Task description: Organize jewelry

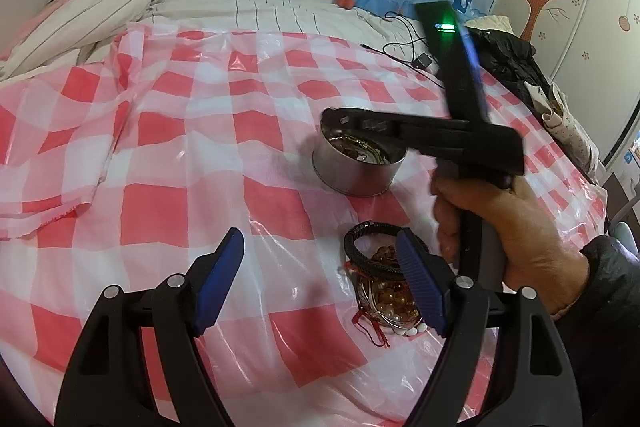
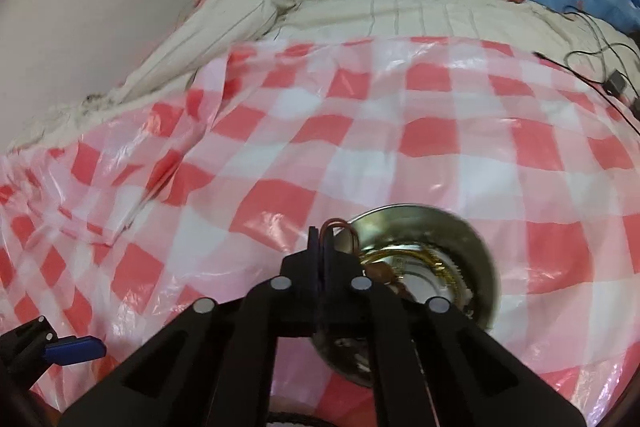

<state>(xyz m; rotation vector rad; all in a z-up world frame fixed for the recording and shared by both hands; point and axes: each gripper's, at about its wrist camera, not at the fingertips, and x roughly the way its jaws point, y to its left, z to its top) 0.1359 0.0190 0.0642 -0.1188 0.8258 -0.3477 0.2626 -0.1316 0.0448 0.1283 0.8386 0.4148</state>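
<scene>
We held our right gripper (image 2: 320,239) over the near rim of a round metal tin (image 1: 354,167), its jaws pressed together on a thin reddish-brown cord (image 2: 342,227). The cord looped up above the fingertips and trailed down toward the tin's mouth, a brown bead (image 2: 380,271) hanging at the rim. In the left wrist view the gripper's long axis lay roughly level across the tin, tip pointing to that picture's left. The tin stood upright, mouth up, on a red-and-white checked plastic sheet (image 1: 160,147) spread over a bed, with gold-coloured pieces at its bottom. Our left gripper (image 1: 320,287) hung with its blue-padded jaws wide apart and nothing between them, just beside a heap of bracelets (image 1: 384,287): a black braided band, amber beads, red string, lying near the tin.
</scene>
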